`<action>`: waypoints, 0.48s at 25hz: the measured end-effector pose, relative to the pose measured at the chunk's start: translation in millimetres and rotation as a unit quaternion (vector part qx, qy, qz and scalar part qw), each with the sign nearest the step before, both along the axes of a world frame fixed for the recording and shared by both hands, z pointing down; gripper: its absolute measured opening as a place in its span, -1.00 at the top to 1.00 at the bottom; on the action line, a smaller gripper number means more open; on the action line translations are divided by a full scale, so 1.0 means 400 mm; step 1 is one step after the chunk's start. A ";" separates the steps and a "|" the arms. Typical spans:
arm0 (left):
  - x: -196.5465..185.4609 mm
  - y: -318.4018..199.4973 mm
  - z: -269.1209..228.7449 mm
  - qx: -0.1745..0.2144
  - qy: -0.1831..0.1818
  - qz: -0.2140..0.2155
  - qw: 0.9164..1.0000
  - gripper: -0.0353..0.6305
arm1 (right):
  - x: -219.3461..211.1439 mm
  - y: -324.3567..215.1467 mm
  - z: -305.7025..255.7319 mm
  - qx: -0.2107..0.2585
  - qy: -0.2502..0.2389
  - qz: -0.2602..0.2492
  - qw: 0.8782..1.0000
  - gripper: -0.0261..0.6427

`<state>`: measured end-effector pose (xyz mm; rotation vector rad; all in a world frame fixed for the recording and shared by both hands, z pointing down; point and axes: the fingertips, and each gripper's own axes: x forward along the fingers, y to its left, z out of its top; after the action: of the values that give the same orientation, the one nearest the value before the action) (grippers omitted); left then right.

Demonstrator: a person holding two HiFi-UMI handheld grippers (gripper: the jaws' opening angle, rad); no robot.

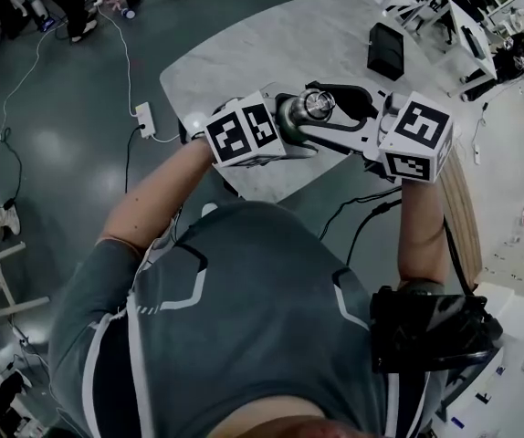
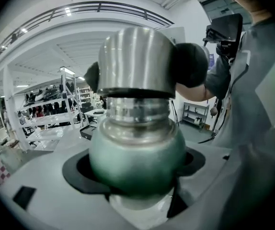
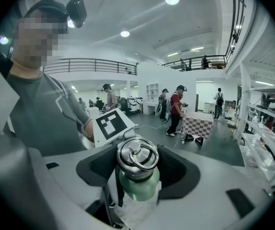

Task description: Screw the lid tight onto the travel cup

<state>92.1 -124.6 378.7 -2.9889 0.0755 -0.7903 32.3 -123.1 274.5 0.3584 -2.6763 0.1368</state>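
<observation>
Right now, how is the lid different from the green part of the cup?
The lid is shiny silver; the cup body is green. The lid has a ring on top; the cup body is plain and bulging. The right gripper clamps the lid, the left gripper the cup body. Both are round and sit in line.

The green, round-bodied cup (image 2: 137, 159) is lying on its side in mid-air, steel neck showing; the shiny ring-topped steel lid (image 2: 137, 61) is sitting on that neck.
</observation>
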 end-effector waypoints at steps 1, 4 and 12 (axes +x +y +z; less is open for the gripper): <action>0.000 0.005 -0.005 -0.001 0.004 0.004 1.000 -0.30 | -0.002 0.006 0.000 -0.005 0.002 -0.010 1.000 0.10; 0.003 0.019 -0.014 0.003 0.002 0.017 1.000 -0.30 | -0.001 0.023 0.004 -0.017 0.013 -0.043 0.999 0.10; -0.007 0.010 -0.001 0.028 -0.023 0.012 0.999 -0.30 | -0.015 0.016 0.023 -0.035 0.014 -0.042 0.998 0.10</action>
<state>89.5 -120.5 378.3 -2.9112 0.0581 -0.8408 26.3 -116.7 283.6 0.2244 -2.6468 0.1991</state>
